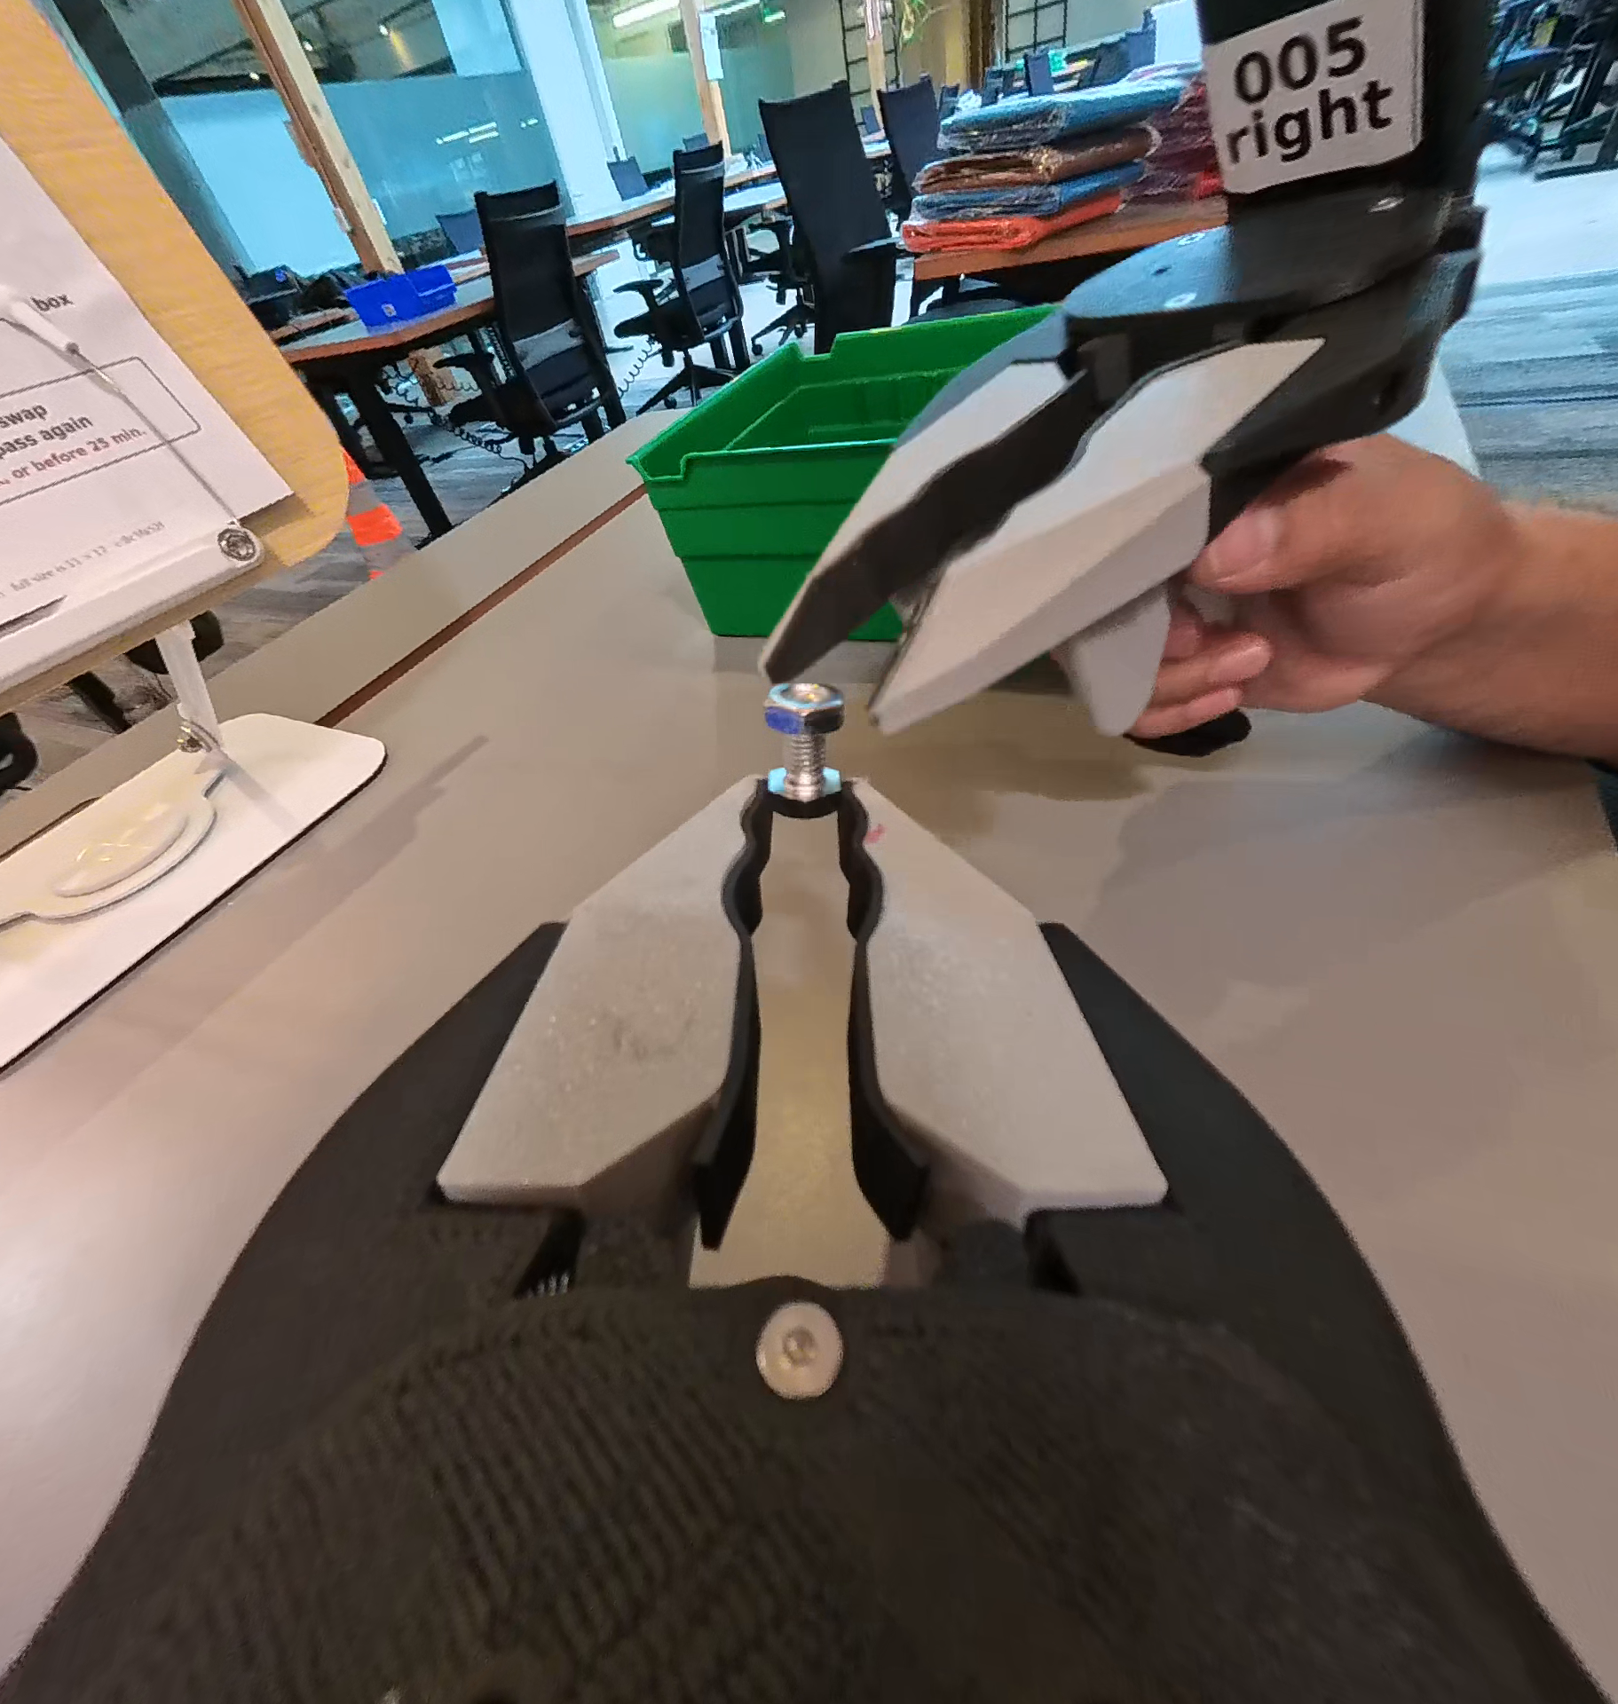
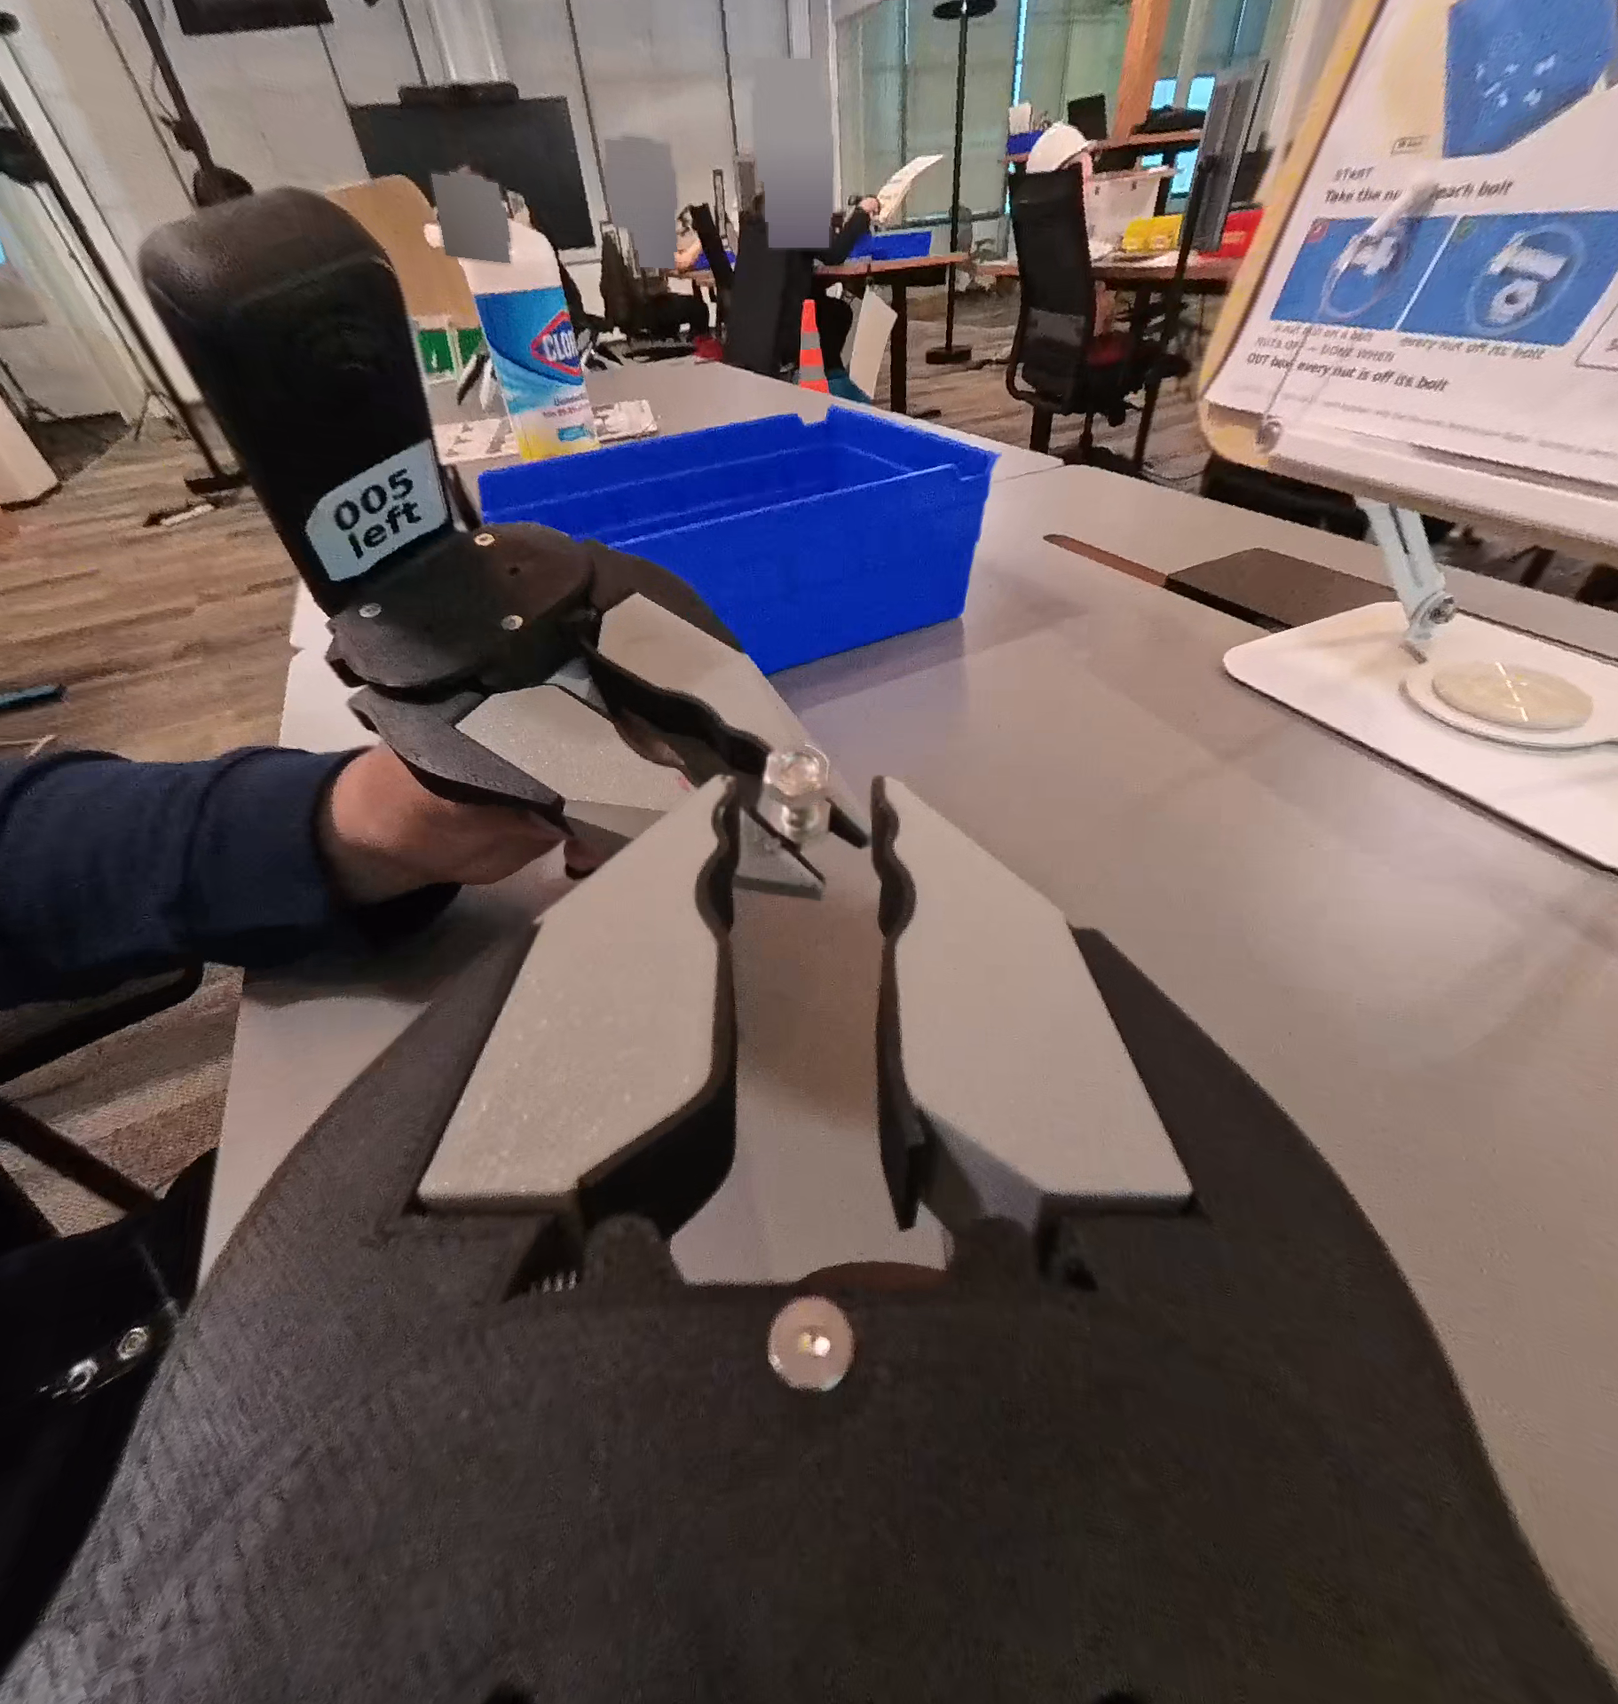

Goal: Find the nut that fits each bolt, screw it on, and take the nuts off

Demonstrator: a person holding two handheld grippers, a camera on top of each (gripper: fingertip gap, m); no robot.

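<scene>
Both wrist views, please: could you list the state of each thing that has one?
Bolt: upright, head clamped in the left gripper.
Nut: threaded at the bolt's top.
Left gripper: shut on the bolt.
Right gripper: open, near the nut.
Green bin: contents hidden.
Blue bin: contents hidden.

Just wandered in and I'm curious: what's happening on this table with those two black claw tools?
A person holds both. The left gripper is shut on the head of a small silver threaded bolt, standing it upright above the grey table. A silver hex nut sits at the bolt's top. The right gripper hovers open just beside the nut, not touching it.
</scene>
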